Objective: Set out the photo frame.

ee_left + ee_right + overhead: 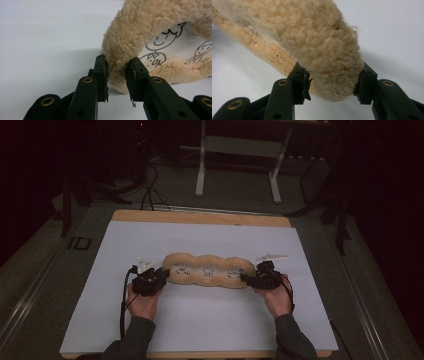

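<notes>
The plush cushion [208, 271] is curly, matt tan fleece around smooth pale cloth panels printed with line drawings. Under it, the tabletop [200, 320] looks like matt white sheet, with bare wood along the cushion's far side. Each claw's jaws are semi-gloss black plastic with brass-coloured rivets.

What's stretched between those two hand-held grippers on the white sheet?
A long tan fleecy cushion with cartoon figures spans from the left hand-held gripper to the right hand-held gripper, each clamping one end, seen in the high view.

Both forearms lie low and reach forward. The left gripper [161, 276] and the right gripper [248, 279] point inward, each with jaws pressed on plush.
</notes>
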Action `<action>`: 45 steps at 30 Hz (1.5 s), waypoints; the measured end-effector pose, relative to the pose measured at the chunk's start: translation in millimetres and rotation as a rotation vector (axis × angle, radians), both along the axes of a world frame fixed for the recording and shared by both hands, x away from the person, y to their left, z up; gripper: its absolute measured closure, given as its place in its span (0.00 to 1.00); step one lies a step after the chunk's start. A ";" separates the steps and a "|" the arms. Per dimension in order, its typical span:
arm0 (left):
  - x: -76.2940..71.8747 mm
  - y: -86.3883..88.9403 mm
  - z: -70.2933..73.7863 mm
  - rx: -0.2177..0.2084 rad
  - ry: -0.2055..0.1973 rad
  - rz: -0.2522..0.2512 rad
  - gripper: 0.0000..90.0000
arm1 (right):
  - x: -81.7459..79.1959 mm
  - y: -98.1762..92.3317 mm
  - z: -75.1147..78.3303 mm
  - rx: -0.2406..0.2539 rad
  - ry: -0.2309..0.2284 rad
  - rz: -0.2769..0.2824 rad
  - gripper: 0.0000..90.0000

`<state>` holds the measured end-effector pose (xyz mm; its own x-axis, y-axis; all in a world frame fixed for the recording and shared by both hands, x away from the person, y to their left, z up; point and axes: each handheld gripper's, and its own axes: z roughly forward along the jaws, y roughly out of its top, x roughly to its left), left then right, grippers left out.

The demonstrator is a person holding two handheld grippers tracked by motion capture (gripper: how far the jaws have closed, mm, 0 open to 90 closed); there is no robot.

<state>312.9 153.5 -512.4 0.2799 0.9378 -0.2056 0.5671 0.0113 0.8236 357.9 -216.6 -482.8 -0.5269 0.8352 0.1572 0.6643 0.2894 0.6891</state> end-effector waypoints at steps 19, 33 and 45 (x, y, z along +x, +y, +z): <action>2.0 -1.1 -4.2 0.001 0.014 -0.005 0.80 | 6.8 -2.2 -11.2 0.015 0.019 -0.011 0.58; 6.3 4.4 -5.2 -0.038 0.026 -0.031 0.80 | 11.0 -3.8 -12.6 0.033 0.031 -0.016 0.58; 4.1 3.6 -3.9 -0.034 0.036 -0.032 0.80 | 15.5 -5.3 -13.2 0.046 0.037 -0.018 0.58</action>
